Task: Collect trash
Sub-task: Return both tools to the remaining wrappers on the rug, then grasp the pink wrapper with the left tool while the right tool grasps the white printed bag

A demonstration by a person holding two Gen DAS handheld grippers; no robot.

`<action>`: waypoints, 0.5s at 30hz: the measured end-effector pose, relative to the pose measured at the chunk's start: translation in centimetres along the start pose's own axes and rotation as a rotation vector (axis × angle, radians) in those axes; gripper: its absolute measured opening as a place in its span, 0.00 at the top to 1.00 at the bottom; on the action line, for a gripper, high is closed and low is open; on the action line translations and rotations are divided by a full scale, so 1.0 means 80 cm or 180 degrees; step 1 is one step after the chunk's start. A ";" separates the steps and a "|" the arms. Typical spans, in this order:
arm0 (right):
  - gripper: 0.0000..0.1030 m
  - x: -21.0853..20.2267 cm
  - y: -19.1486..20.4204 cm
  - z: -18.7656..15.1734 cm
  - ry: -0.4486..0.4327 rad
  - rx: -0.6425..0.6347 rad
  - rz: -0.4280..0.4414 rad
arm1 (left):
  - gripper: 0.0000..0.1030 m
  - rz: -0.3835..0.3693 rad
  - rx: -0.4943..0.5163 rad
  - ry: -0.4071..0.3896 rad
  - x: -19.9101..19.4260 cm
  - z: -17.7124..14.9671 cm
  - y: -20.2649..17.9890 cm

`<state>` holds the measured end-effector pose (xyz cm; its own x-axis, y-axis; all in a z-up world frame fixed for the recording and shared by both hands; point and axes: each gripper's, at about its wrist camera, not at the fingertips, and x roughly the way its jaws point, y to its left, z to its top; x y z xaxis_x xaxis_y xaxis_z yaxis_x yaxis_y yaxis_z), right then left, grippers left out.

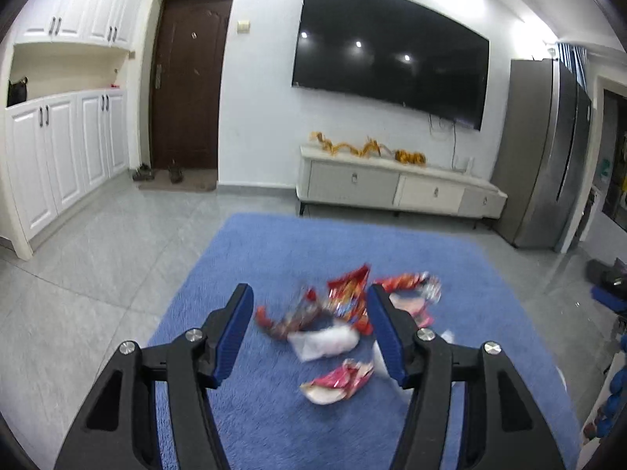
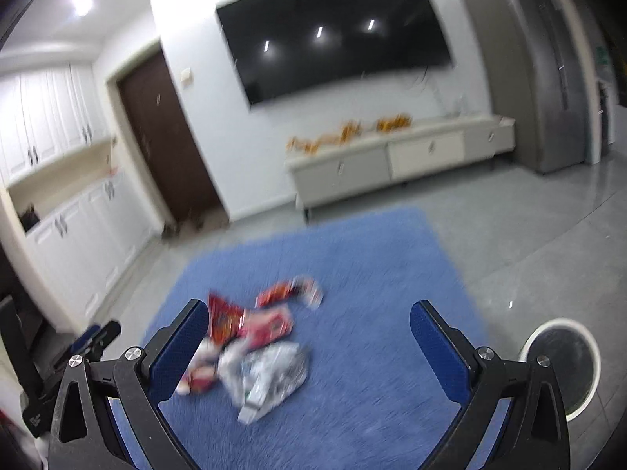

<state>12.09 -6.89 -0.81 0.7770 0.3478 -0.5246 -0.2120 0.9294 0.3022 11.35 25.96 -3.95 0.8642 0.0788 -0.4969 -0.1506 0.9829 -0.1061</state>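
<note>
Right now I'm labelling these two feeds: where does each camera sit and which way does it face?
Left wrist view: on the left gripper, looking down over the crumpled red and white snack wrappers on the fluffy blue rug; both blue-padded fingers show.
Right wrist view: on the right gripper, same pile, white round bin at right; the left gripper's black body shows at left.
Shared: rug, wrappers, black wall television, brown door.
</note>
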 end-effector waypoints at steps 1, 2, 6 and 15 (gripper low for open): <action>0.00 0.016 0.008 -0.009 0.0143 -0.0029 0.0036 | 0.44 -0.0018 0.0046 0.0067 0.008 -0.009 0.002; 0.00 0.032 0.014 -0.018 0.0261 -0.0046 0.0086 | 0.44 -0.0047 0.0092 0.0125 0.014 -0.017 0.001; 0.00 0.077 0.025 -0.051 0.0597 -0.0117 0.0165 | 0.44 -0.0281 0.0296 0.0373 0.042 -0.045 -0.017; 0.06 0.132 0.035 -0.076 0.0889 -0.0130 0.0187 | 0.44 -0.0558 0.0586 0.0627 0.076 -0.067 -0.041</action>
<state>16.12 0.15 -10.34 0.5705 0.4164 -0.7079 -0.2799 0.9089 0.3091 14.52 22.36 -11.28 0.7569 -0.1104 -0.6441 0.0973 0.9937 -0.0560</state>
